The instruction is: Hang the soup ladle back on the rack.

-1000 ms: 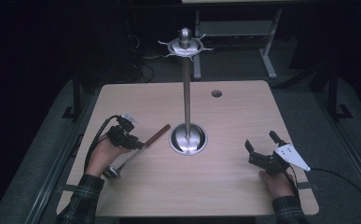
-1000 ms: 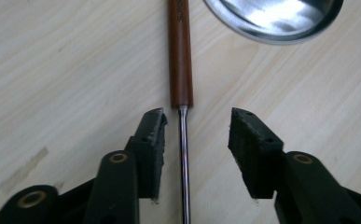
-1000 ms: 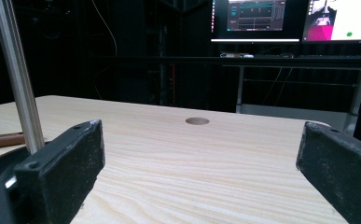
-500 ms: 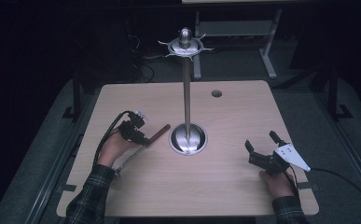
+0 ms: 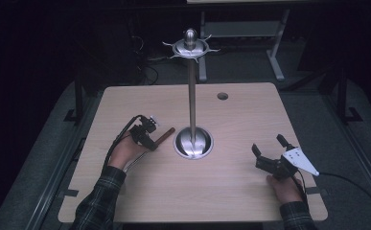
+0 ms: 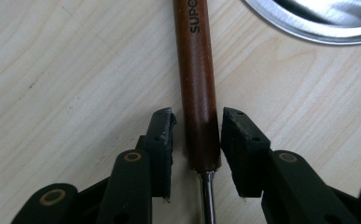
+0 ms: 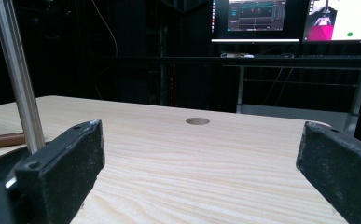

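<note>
A utensil with a brown wooden handle [image 5: 166, 135] and a thin metal shaft [image 6: 208, 196] lies flat on the table, its handle end pointing at the stand's round base [image 5: 192, 143]. My left gripper [image 5: 150, 142] is low over it. In the left gripper view its jaws straddle the handle [image 6: 199, 84] near the shaft end, with a thin gap on the left side and the right jaw almost touching. My right gripper [image 5: 268, 144] rests near the table's right front, wide open and holding nothing.
A tall steel stand rises from the base [image 6: 318, 18] at the table's middle, with a pole [image 7: 17, 74] and a hooked crown [image 5: 190, 45] on top. A round hole [image 5: 223, 96] sits in the wooden table [image 5: 221, 191] behind it. Dark floor and desk frames surround the table.
My left gripper has slid right along the utensil towards the stand and now sits over the wooden handle. The utensil and my right gripper have not moved.
</note>
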{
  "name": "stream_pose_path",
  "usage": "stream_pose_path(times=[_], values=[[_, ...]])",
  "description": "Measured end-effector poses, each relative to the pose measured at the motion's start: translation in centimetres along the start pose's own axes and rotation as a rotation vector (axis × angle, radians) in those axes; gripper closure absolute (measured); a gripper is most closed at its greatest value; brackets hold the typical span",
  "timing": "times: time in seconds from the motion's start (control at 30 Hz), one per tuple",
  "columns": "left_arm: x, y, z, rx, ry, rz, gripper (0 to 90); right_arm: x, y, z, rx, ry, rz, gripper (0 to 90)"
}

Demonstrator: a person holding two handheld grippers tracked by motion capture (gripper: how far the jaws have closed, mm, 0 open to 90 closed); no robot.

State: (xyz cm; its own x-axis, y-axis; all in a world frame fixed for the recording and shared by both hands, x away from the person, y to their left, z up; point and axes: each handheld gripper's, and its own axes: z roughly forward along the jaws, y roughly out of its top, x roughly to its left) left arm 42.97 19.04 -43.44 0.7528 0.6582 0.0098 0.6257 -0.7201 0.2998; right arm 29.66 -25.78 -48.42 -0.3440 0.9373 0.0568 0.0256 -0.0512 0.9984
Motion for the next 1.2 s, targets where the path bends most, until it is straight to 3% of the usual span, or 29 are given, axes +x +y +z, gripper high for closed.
stream_pose_path(times=[0.67, 1.03, 1.2], values=[[-0.3, 0.0, 0.3, 0.005, 0.002, -0.022, 73.8, 0.0, 0.0, 0.0, -0.001, 0.001, 0.0, 0.2], [-0.2, -0.4, 0.1, -0.023, -0.021, -0.024, 74.2, 0.0, 0.0, 0.0, -0.002, 0.001, 0.003, 0.2], [-0.1, -0.6, -1.0, -0.076, -0.03, -0.029, 74.2, 0.0, 0.0, 0.0, -0.001, 0.001, 0.002, 0.2]])
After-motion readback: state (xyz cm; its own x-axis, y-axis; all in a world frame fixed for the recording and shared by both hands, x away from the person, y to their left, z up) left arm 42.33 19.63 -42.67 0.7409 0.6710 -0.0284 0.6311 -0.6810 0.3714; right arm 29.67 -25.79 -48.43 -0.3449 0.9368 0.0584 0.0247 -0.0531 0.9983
